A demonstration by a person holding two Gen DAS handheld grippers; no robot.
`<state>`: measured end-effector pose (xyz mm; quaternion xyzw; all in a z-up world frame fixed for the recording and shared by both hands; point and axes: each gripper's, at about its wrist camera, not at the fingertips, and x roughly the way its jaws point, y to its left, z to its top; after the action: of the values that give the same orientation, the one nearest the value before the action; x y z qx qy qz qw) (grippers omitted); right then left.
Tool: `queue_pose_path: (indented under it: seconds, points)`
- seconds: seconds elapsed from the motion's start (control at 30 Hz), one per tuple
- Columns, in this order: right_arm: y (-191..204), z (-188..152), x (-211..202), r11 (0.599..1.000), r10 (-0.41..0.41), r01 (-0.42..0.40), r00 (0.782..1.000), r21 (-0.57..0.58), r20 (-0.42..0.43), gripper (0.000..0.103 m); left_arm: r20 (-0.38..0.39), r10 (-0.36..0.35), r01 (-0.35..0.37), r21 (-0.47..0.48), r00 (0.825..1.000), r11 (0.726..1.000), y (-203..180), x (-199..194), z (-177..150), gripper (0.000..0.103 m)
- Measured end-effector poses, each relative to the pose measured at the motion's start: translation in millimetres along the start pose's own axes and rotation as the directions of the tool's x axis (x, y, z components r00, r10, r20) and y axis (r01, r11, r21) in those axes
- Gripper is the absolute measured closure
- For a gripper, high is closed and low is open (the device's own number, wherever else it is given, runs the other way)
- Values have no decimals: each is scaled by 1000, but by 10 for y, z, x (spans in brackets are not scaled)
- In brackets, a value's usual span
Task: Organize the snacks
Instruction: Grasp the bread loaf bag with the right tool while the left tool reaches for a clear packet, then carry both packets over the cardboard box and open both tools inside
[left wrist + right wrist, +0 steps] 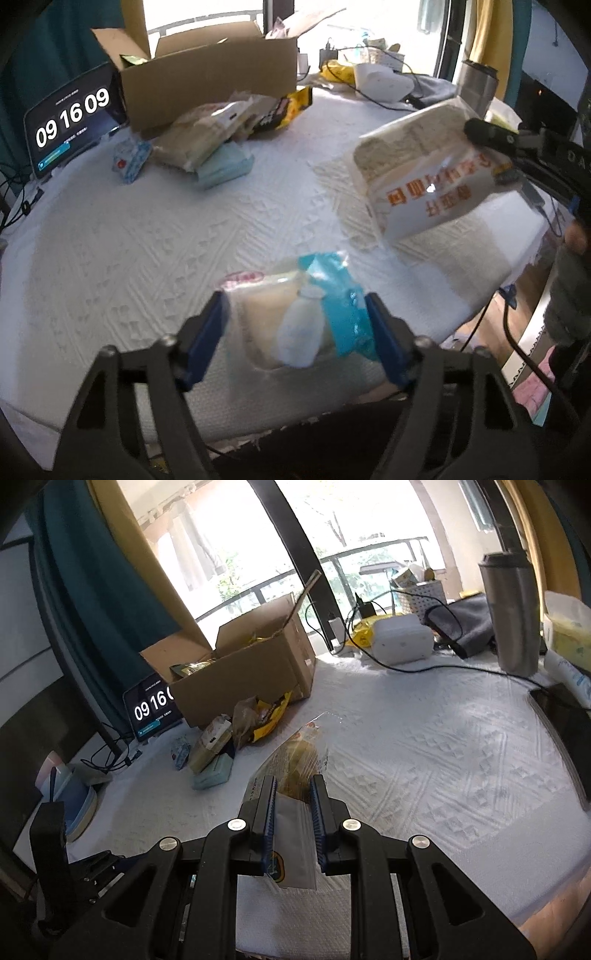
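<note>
Blue-and-clear snack packet (295,317) lies on the desk (147,240) between the spread left tongs (295,325), pads not pressing, apparently lined up for a pinch. Right tongs (293,805) pinch a bread bag (295,760), held off the desk, likely bound for the cardboard box (243,672).

The left gripper (295,321) points down at a clear-and-teal snack packet (295,314) on the white counter (147,258), its blue fingers (208,332) either side. A bread bag (428,173) is held aloft right; a cardboard box (207,77) stands behind.
</note>
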<state>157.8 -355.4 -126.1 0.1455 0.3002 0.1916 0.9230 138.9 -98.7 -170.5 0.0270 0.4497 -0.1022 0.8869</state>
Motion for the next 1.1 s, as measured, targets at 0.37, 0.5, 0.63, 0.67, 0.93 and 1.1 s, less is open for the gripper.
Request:
queue_pose_path:
  seconds: [0.37,0.5,0.63,0.67,0.93,1.1]
  points:
    - [229,295,18,998,-2,4,1000,-70,29,84,83,-30,35,-61,996,997,279,-223,200,34]
    - [300,407,60,996,-4,8,999,-87,36,84,114,-15,24,-76,993,997,421,-280,309,34]
    - [380,524,111,994,-8,12,999,-107,42,84,137,-6,19,-92,991,996,585,-292,425,34]
    - [399,558,130,994,-8,13,999,-111,44,84,142,-4,17,-93,990,996,625,-297,451,34]
    - [540,799,317,989,-9,16,999,-146,50,84,196,24,-4,-101,980,995,927,-355,718,34]
    - [639,924,498,986,-3,10,999,-165,42,84,217,44,-21,-106,975,994,1143,-352,868,34]
